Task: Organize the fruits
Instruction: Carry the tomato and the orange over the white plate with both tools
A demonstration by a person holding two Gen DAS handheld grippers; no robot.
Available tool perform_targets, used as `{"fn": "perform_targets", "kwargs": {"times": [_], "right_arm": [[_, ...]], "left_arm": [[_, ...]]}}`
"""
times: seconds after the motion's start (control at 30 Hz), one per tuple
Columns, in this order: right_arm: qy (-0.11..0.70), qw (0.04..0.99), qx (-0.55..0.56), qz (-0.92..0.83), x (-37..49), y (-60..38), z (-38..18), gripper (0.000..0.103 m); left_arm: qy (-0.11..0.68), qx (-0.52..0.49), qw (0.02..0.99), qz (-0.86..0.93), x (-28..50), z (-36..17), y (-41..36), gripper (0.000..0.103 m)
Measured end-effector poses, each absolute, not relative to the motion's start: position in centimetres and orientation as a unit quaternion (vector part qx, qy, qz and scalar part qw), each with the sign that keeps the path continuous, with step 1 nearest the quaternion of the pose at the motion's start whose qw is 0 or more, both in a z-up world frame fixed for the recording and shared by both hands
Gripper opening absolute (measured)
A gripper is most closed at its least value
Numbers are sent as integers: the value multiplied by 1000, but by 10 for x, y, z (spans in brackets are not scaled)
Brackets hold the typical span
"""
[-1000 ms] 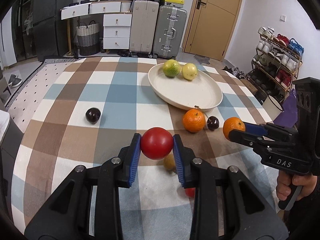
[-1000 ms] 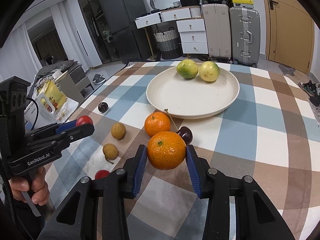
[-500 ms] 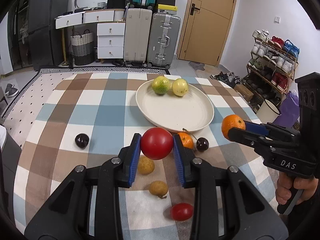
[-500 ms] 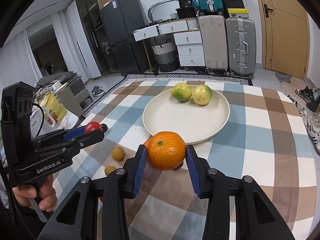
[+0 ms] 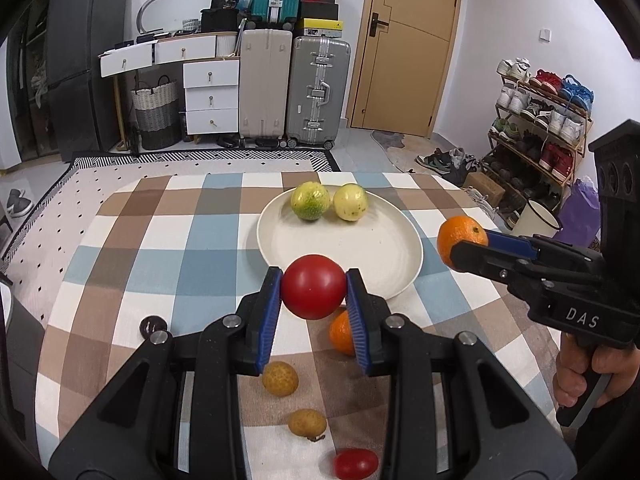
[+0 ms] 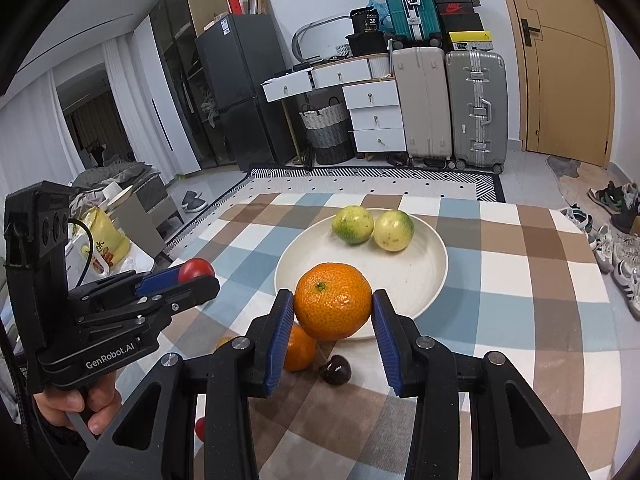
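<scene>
My left gripper (image 5: 313,292) is shut on a red tomato (image 5: 313,286) and holds it in the air near the front rim of the cream plate (image 5: 384,256). My right gripper (image 6: 332,308) is shut on an orange (image 6: 333,300), held in the air before the plate (image 6: 416,280). The orange also shows in the left wrist view (image 5: 460,236), right of the plate. Two yellow-green fruits (image 5: 311,201) (image 5: 350,202) lie at the plate's far side. On the checked cloth lie another orange (image 5: 340,332), two brown longans (image 5: 280,378) (image 5: 307,422), a small red tomato (image 5: 356,462) and dark cherries (image 5: 153,325) (image 6: 335,369).
The table's far edge and right edge are close to the plate. Beyond stand suitcases (image 5: 318,92), white drawers (image 5: 212,96), a basket (image 5: 156,114), a fridge (image 5: 84,64), a door (image 5: 412,40) and a shoe rack (image 5: 536,120). A yellow bag (image 6: 100,240) sits at left.
Both grippers have risen and pulled back with their fruits. The table objects look smaller and lower, and more of the room shows.
</scene>
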State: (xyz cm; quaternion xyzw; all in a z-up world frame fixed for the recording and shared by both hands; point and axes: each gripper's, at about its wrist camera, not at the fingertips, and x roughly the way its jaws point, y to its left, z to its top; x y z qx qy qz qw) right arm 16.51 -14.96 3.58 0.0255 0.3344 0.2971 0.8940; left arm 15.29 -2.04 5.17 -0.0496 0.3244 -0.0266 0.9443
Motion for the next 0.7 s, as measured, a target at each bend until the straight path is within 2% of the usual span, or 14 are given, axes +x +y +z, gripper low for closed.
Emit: {"fn": "perform_targets", "kwargs": {"times": [0.7], "right_arm": [[327, 892, 11, 311, 214, -134, 44, 40]], "left_arm": [[336, -35, 940, -40, 200, 38, -29, 29]]}}
